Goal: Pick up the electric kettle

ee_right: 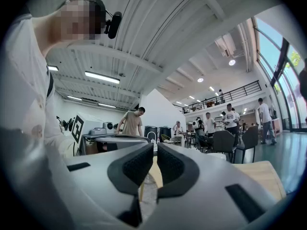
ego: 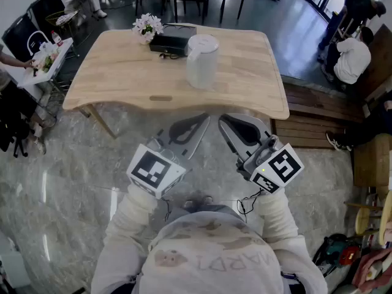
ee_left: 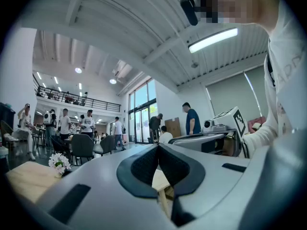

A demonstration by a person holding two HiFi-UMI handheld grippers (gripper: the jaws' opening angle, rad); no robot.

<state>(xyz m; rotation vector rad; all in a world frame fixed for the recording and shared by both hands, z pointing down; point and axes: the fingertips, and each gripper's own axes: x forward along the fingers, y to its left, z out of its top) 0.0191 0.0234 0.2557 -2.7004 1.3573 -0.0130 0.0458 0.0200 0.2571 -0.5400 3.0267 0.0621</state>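
Head view puts the electric kettle well ahead of both tools, upright on the wooden counter, roughly on the line between them. Your left hand-held gripper and right hand-held gripper hang level over the floor, short of the counter's near edge, with their tips angled in toward each other. Left gripper view shows its pads pressed together at the tip with nothing between them. Right gripper view shows its pads drawn in to a thin slit, also gripping nothing.

The step in hand looks like the approach, and neither tool can take the kettle as it stands. Pick one and spread its jaws wide before you get near, not at the last moment beside the body. No handle can be made out from here, so look for one as you close in. It would likely be a surer hold than the smooth, rounded, pale wall. Come in level and set the jaws either side of your chosen hold. Avoid the black box and flowers beyond the kettle, off to the left gripper's far side. Close squarely, then lift straight up. The lid may be loose, so avoid tilting.
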